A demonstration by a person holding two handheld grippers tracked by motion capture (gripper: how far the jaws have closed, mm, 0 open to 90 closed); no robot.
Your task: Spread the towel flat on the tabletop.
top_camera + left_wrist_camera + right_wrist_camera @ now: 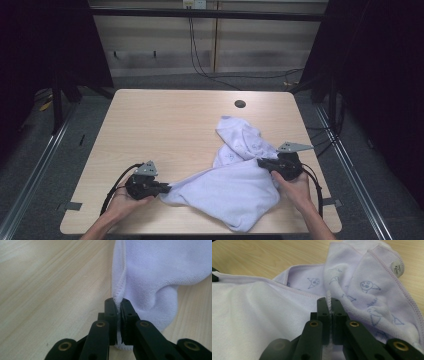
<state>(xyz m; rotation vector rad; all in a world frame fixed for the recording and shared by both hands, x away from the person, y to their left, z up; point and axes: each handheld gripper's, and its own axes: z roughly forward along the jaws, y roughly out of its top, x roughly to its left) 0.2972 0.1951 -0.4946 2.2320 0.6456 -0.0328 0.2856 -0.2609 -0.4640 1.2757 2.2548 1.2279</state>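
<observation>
The left gripper (119, 302) is clamped on the stitched hem of the towel (235, 187); the left gripper view shows the jaws pressed together with the white edge pinched between them and a little fabric hanging out below. The right gripper (329, 301) is likewise closed on a hem of the same towel, with the seam rising between its jaws.

In the high view the left gripper (167, 189) holds the towel's near-left corner, and the right gripper (261, 162) holds an edge near the middle right. The hold at two separated points on the border appears intended to let the cloth be pulled taut and spread or folded, since edge grips control the whole sheet.

The towel lies on the near right half of the table (160, 125). Its near part is drawn out between the two grippers; its far part is bunched and folded over, showing small printed figures and a round label (397, 267) at the rim.

No container is present; the towel rests directly on the wooden surface. A small dark hole (240, 104) sits near the table's far edge, well apart from the towel.
</observation>
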